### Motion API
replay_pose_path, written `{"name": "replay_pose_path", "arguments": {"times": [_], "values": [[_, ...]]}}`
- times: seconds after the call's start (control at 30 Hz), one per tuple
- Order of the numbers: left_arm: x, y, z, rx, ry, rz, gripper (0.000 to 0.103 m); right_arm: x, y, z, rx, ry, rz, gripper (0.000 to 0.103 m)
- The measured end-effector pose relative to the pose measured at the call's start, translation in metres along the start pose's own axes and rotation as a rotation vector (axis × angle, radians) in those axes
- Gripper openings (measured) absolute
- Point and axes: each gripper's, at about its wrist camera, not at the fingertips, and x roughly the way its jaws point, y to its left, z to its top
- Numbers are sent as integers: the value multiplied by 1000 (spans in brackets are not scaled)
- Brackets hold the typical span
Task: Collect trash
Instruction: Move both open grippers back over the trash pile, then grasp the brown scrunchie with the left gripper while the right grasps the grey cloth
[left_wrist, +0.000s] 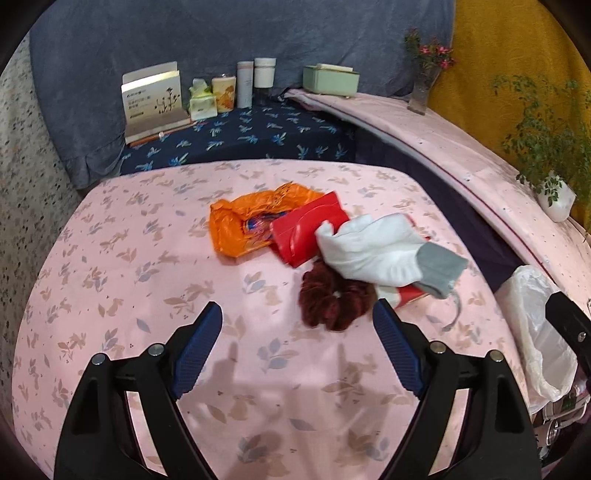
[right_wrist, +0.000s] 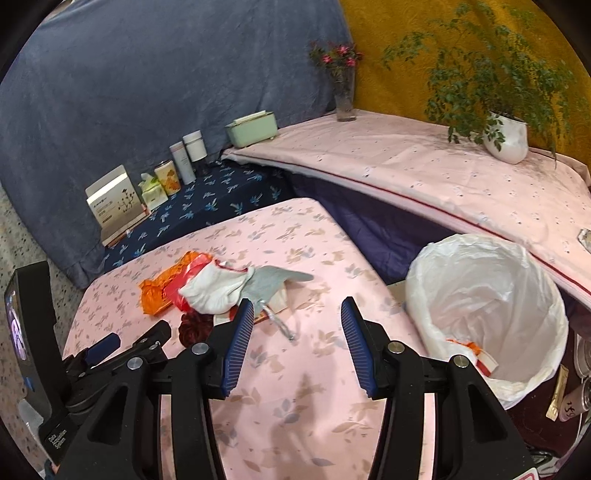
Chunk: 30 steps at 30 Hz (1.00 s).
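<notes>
A pile lies on the pink floral table (left_wrist: 147, 277): an orange wrapper (left_wrist: 243, 221), a red packet (left_wrist: 308, 230), a white and grey sock (left_wrist: 384, 251) on top, a dark red scrunchie (left_wrist: 332, 299) and a red-white packet (left_wrist: 402, 295) under the sock. My left gripper (left_wrist: 297, 347) is open and empty, just short of the scrunchie. My right gripper (right_wrist: 297, 343) is open and empty, right of the pile (right_wrist: 218, 288). A bin with a white liner (right_wrist: 487, 310) stands beside the table's right edge, with orange and red trash (right_wrist: 476, 354) inside.
A thin silver object (right_wrist: 280, 325) lies by the sock. Boxes, cans and bottles (left_wrist: 221, 92) stand on a dark blue cloth at the back. A pink-covered ledge (right_wrist: 424, 170) holds a green box (right_wrist: 253, 127), a flower vase (right_wrist: 345, 96) and a potted plant (right_wrist: 506, 136).
</notes>
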Motion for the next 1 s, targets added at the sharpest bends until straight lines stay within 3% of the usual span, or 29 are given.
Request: {"name": "replay_pose_path", "arguments": {"times": [0.57, 0.8, 0.93, 1.0], "values": [[63, 0, 10, -2, 99, -51, 78, 83, 26, -4, 6, 112, 23, 49], [83, 1, 9, -35, 150, -96, 52, 115, 23, -2, 32, 152, 37, 45], [84, 0, 8, -35, 163, -132, 25, 125, 24, -5, 35, 172, 55, 27], [81, -3, 6, -27, 157, -131, 23, 125, 25, -7, 39, 174, 76, 17]]}}
